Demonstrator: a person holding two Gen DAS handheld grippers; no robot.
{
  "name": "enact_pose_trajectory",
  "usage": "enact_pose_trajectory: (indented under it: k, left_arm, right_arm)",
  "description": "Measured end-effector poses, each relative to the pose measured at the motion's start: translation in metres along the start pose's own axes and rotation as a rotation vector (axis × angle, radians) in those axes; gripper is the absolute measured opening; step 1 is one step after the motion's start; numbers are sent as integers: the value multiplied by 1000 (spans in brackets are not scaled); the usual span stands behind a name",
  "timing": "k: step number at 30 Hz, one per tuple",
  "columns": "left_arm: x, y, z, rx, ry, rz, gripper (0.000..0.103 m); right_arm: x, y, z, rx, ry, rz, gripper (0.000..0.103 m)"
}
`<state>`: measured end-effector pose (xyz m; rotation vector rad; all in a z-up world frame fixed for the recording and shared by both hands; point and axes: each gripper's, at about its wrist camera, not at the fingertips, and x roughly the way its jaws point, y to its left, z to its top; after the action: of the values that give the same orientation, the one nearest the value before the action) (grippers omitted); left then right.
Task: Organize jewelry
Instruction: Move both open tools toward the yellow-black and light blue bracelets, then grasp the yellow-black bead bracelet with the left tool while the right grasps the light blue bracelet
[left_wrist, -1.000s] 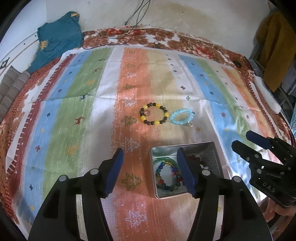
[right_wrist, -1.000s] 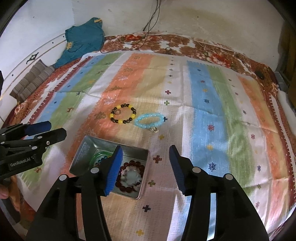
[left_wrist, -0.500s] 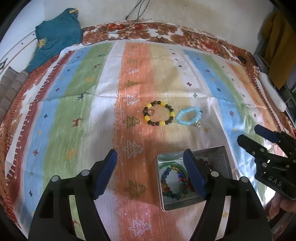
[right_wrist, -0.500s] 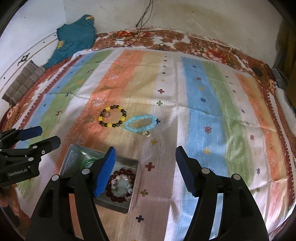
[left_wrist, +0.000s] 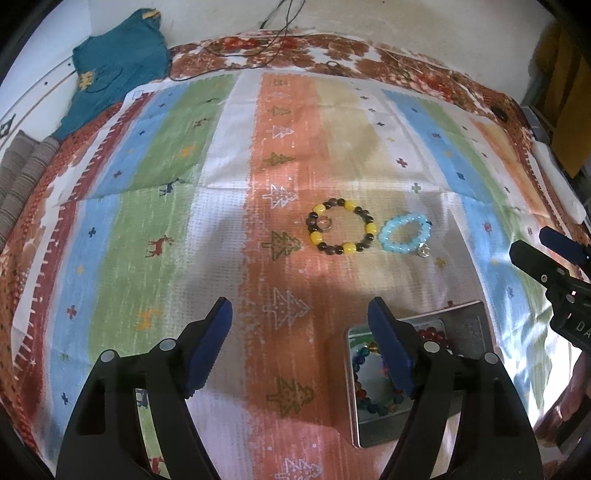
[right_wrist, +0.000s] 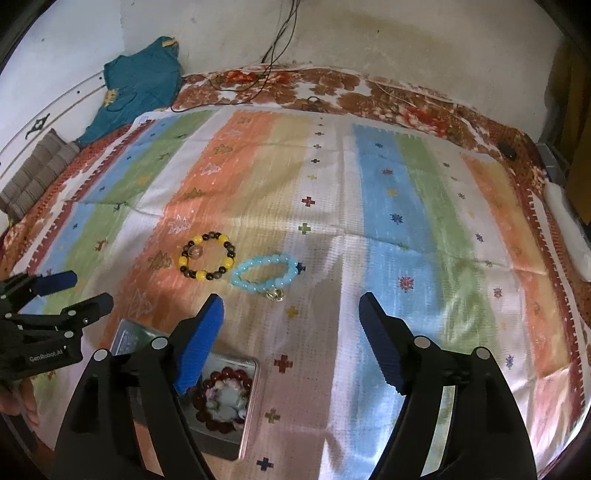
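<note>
Across the bed lies a woven striped cloth (right_wrist: 388, 206) in green, blue, orange, cream and white bands, stitched with small trees, deer and crosses; a floral brown bedspread (right_wrist: 332, 92) shows beyond its far edge.

At far left a teal garment (right_wrist: 140, 85) is crumpled against the wall, with folded grey ribbed fabric (right_wrist: 37, 173) below it. The left gripper (left_wrist: 299, 332) hangs over the orange stripe, its blue-padded fingers (left_wrist: 207, 343) spread apart with only cloth between them; the right pad overlaps the near-left corner of a shallow, shiny rectangular metal tin (left_wrist: 469, 325). Inside the tin are a multicoloured glassy bead bracelet (left_wrist: 365, 387) and a dark red bead bracelet (right_wrist: 221, 391) coiled round pale beads.

Beyond the tin, well ahead of both pairs of fingers, two bracelets lie flat on the cloth, just beside each other. On the left is a round loop of yellow and dark brown beads (left_wrist: 341, 227) with a small ring-shaped charm; on the right an oval loop of translucent light-blue beads (left_wrist: 406, 234) with a small metallic charm on its near side.

The right gripper (right_wrist: 291, 336) has its fingers (right_wrist: 380, 343) opening, with nothing between them but cloth; the light-blue bracelet lies just ahead of the gap, towards its left finger.
</note>
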<state>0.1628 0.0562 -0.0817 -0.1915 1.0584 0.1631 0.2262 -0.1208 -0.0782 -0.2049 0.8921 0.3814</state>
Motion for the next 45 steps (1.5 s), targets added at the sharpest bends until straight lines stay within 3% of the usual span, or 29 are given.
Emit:
enact_pose_trajectory:
  k: [17, 26, 45]
  left_arm:
    - [42, 5, 21, -25, 49, -26, 77]
    - [61, 4, 30, -16, 71, -32, 77]
    - [97, -3, 45, 24, 103, -19, 77]
  right_arm:
    - [36, 4, 11, -29, 61, -7, 76]
    - [60, -12, 18, 56, 80, 12, 76]
    - [104, -9, 22, 42, 145, -5, 76]
